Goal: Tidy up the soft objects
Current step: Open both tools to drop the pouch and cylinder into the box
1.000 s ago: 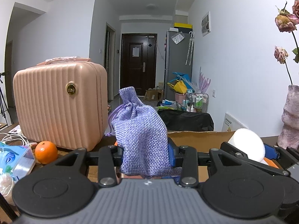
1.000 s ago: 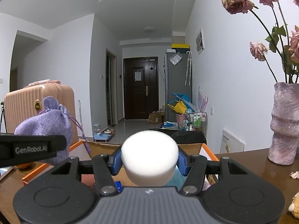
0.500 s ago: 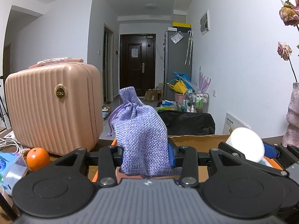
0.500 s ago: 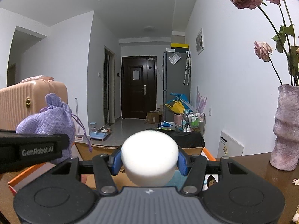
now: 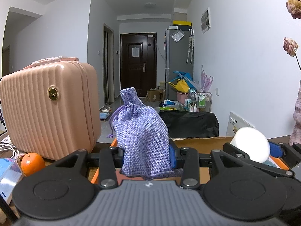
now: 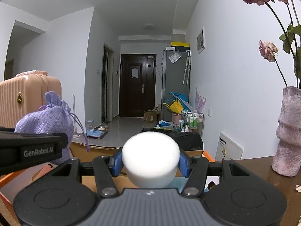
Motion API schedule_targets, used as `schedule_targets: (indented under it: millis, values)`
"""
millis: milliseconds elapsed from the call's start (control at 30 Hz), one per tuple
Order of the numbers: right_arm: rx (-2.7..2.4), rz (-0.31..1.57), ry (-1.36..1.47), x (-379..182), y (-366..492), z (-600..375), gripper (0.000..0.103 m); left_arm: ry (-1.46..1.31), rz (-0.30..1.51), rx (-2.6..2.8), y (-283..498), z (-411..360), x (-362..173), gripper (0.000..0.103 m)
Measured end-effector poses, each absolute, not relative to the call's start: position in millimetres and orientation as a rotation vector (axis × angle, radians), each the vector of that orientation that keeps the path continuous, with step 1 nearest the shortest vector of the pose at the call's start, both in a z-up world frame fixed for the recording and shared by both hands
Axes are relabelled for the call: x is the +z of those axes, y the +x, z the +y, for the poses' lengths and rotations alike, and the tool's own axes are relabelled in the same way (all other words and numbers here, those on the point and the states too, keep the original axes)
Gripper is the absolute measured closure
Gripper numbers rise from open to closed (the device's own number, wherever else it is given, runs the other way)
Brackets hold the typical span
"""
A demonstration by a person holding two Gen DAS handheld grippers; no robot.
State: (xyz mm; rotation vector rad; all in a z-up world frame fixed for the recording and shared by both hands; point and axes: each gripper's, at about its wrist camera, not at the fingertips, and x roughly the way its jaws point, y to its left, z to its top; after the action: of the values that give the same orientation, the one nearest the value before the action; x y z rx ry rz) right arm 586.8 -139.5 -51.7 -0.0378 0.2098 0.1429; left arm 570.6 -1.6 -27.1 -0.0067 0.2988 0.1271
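A lilac woven drawstring pouch [image 5: 140,137] stands upright between blue pads, with my left gripper [image 5: 145,155] shut on it. The same pouch [image 6: 47,120] shows at the left of the right wrist view, behind the left gripper's black body. My right gripper [image 6: 149,162] is shut on a round white sponge puff [image 6: 150,159]. That puff [image 5: 251,143] also appears at the right of the left wrist view. Both held things hang over an orange-edged cardboard box [image 5: 197,144] on the brown table.
A pink ribbed case [image 5: 47,109] stands at the left with an orange [image 5: 31,163] at its foot. A mauve vase [image 6: 287,131] with dried roses sits on the table [image 6: 259,167] at the right. Beyond the box a hallway leads to a dark door.
Both grippers have drifted a little to the right with their loads; the pink case and the orange have slid leftward and the vase toward the right edge. The grips are unchanged.
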Motion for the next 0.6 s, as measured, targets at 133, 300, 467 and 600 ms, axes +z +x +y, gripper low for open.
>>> schedule_targets:
  millis: [133, 300, 467, 600]
  values:
    - [0.140, 0.218, -0.042, -51.1, 589.0, -138.7, 0.046, -0.001, 0.311, 0.125, 572.6, -3.5, -29.4, 0.063]
    - [0.130, 0.220, -0.044, -50.5, 588.4, -139.4, 0.044, -0.008, 0.316, 0.113, 571.7, -2.8, -26.6, 0.059]
    - [0.120, 0.223, -0.037, -51.1, 587.2, -141.6, 0.029, -0.025, 0.313, 0.138, 570.6, 1.4, -25.8, 0.027]
    - [0.094, 0.208, -0.022, -51.9, 586.6, -146.1, 0.005, -0.018, 0.285, 0.195, 568.2, 3.9, -26.8, 0.013]
